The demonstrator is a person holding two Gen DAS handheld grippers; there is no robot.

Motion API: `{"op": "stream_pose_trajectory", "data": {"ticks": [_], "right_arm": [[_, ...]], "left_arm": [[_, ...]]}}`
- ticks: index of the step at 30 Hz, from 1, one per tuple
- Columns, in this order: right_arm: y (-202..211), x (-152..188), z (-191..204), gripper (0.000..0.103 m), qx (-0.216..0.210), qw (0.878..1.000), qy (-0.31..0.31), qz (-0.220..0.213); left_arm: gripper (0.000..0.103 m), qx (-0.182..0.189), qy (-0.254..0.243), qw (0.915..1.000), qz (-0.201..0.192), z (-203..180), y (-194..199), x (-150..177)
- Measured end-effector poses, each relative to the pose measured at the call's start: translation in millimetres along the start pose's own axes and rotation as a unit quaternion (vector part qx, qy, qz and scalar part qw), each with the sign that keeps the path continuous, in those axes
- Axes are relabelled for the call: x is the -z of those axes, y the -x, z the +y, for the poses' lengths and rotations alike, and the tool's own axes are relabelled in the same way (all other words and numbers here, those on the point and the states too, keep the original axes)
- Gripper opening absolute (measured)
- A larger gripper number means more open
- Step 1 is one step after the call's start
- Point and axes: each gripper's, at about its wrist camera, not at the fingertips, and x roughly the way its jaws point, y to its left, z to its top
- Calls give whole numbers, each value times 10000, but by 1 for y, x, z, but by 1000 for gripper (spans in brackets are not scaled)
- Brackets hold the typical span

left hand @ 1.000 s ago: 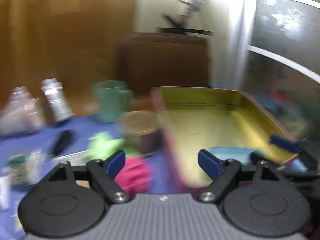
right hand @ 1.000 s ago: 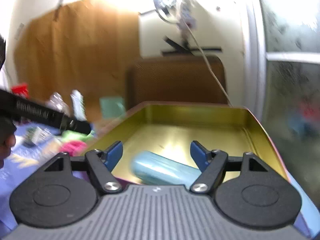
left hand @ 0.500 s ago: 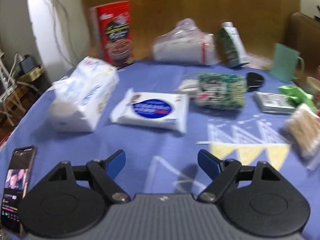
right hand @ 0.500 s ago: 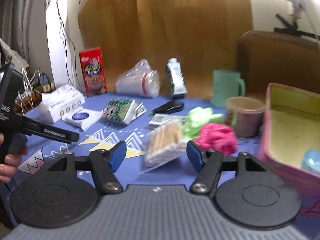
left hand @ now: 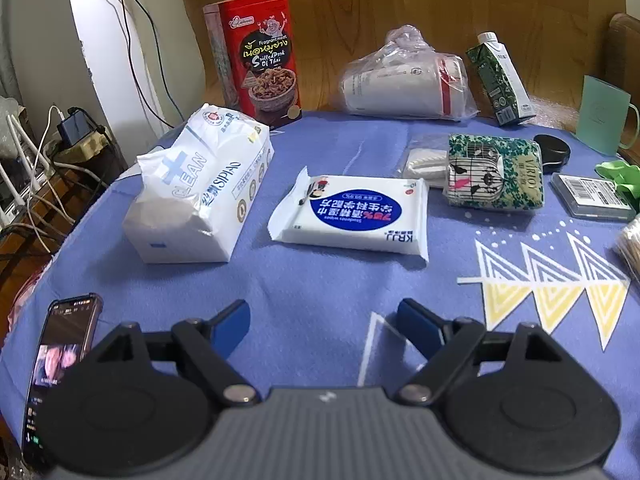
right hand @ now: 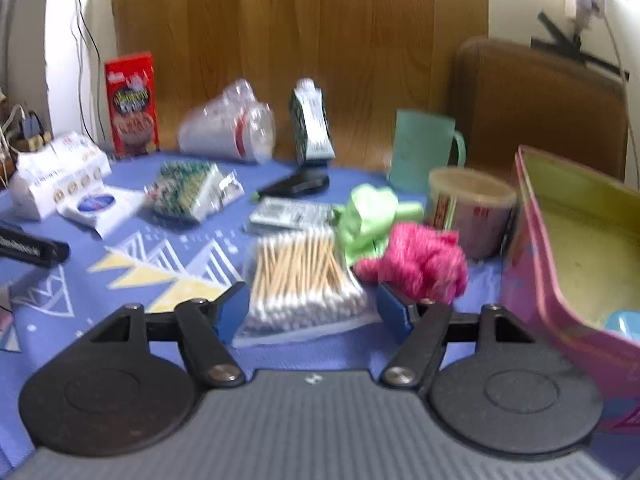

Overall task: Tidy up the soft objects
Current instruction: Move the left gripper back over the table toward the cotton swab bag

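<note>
A blue tablecloth (left hand: 320, 280) printed with yellow-and-white triangles carries a spread of household goods, seen from two handheld grippers. The left gripper (left hand: 322, 326) hangs with its blue-padded jaws spread over bare cloth, nothing between them. Ahead of it lies a flat wet-wipes pack (left hand: 354, 214) marked "KRJJ" and "Students wipes", and beside that a white tissue pack (left hand: 200, 186) printed "CLEAN" and "SIPIAO". A green pocket-tissue pack (left hand: 494, 172) reads "VIRJOY". Behind stand a red box (left hand: 260, 60) labelled "Fragrant meat" and "Grilled Pork", bagged paper cups (left hand: 404, 80) and a green drink carton (left hand: 502, 80). A phone (left hand: 60, 356) with a lit screen lies at the cloth's near left edge. The right gripper (right hand: 312, 308), whose jaws have just been opening, stands spread either side of a clear bag of cotton swabs (right hand: 300, 276), pads not pressing it. Just beyond sit a pink knitted bundle (right hand: 420, 264) and a light-green soft item (right hand: 372, 216). A pink tin tray (right hand: 532, 264) with a yellow interior stands at the right. Wood panelling (right hand: 300, 40) backs the table; cables trail down the white wall at left.
</note>
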Motion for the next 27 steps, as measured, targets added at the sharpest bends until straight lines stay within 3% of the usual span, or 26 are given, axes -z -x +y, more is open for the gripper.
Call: {"op": "stream_pose_trajectory", "data": {"ticks": [4, 11, 18, 27], "right_arm": [[-6, 1, -2, 74, -137, 9998, -41, 116], [-2, 3, 6, 61, -216, 9995, 201, 105], [-2, 3, 8, 61, -185, 9996, 201, 108], [-3, 3, 8, 61, -224, 9996, 157, 109]], "left_arm": [[83, 252, -78, 9997, -13, -11, 4, -2], [83, 505, -252, 9983, -112, -36, 8, -10], [84, 820, -477, 9953, -202, -63, 10, -22], [84, 830, -684, 9939, -229, -81, 8, -26]]}}
